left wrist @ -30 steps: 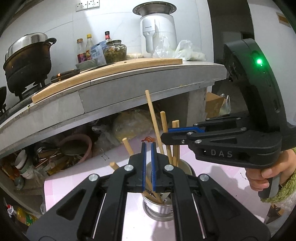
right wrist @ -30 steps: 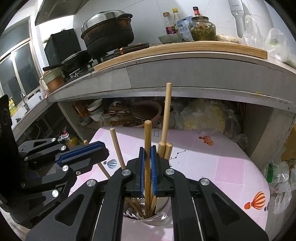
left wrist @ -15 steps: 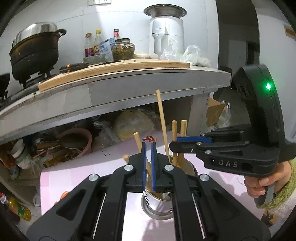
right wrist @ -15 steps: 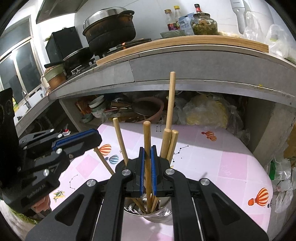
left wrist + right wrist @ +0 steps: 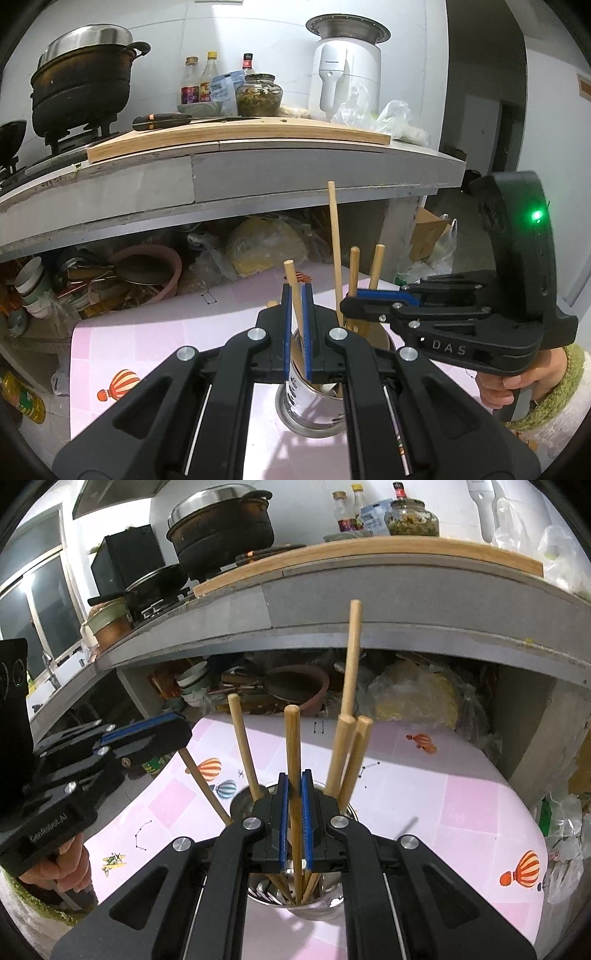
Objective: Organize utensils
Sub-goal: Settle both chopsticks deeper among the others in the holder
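Note:
A steel utensil cup [image 5: 242, 799] stands on a pink balloon-print tablecloth [image 5: 461, 805] and holds several wooden chopsticks. My right gripper [image 5: 292, 775] is shut on one upright chopstick [image 5: 291, 738] above the rim. A tall stick [image 5: 351, 657] and a pair [image 5: 351, 753] lean at the right. My left gripper [image 5: 298, 286], seen beside the cup as left gripper [image 5: 177, 734], is shut on a leaning chopstick [image 5: 291, 275] whose lower end runs into the cup [image 5: 310, 417]. The right gripper [image 5: 345, 304] shows close on the right, with a hand on its handle.
A grey counter slab [image 5: 192, 177] overhangs the far side of the table, bearing a wooden cutting board [image 5: 240, 136], a black pot [image 5: 81, 85], bottles and a white appliance [image 5: 347, 74]. Bowls and pans [image 5: 295, 686] crowd the shelf beneath. Plastic bags [image 5: 565, 856] hang at the table's right edge.
The left gripper has shifted sideways and rolled, so the counter now looks more level in its view. The right gripper has stayed on its chopstick over the cup.

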Demonstrator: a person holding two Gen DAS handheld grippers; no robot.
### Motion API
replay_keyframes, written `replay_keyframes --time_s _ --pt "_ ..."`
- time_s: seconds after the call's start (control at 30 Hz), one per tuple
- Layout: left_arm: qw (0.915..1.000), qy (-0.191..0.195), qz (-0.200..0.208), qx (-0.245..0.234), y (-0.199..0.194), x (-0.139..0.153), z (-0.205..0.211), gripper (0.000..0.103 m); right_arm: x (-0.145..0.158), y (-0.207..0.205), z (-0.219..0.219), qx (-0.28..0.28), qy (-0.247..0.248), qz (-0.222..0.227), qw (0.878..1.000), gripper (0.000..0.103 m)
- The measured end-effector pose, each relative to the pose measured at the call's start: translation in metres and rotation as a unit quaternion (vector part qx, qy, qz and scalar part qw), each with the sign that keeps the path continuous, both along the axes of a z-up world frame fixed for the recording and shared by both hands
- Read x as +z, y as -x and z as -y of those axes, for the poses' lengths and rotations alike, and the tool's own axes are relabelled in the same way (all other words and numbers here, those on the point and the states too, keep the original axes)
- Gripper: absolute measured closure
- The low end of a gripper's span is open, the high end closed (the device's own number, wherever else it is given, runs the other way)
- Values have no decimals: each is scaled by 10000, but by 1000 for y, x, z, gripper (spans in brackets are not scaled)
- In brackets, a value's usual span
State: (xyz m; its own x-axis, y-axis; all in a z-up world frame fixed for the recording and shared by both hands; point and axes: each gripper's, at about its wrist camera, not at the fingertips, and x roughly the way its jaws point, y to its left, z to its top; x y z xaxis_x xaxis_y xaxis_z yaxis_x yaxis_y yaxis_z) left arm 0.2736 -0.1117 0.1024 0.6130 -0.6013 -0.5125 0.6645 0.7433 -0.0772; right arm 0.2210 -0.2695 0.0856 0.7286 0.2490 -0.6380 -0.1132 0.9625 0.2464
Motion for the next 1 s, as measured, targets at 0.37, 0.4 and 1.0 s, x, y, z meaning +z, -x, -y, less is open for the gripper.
replay_keyframes --time_s 0.37,0.4,1.0 --pt "9999 68 50 62 1 5 -7 98 14 8 -13 149 269 411 9987 96" --pt "9999 69 48 60 1 5 -7 98 12 10 -13 148 314 405 9986 96" --pt "9999 96 38 83 2 5 -8 98 -18 35 -27 211 700 275 9969 96"
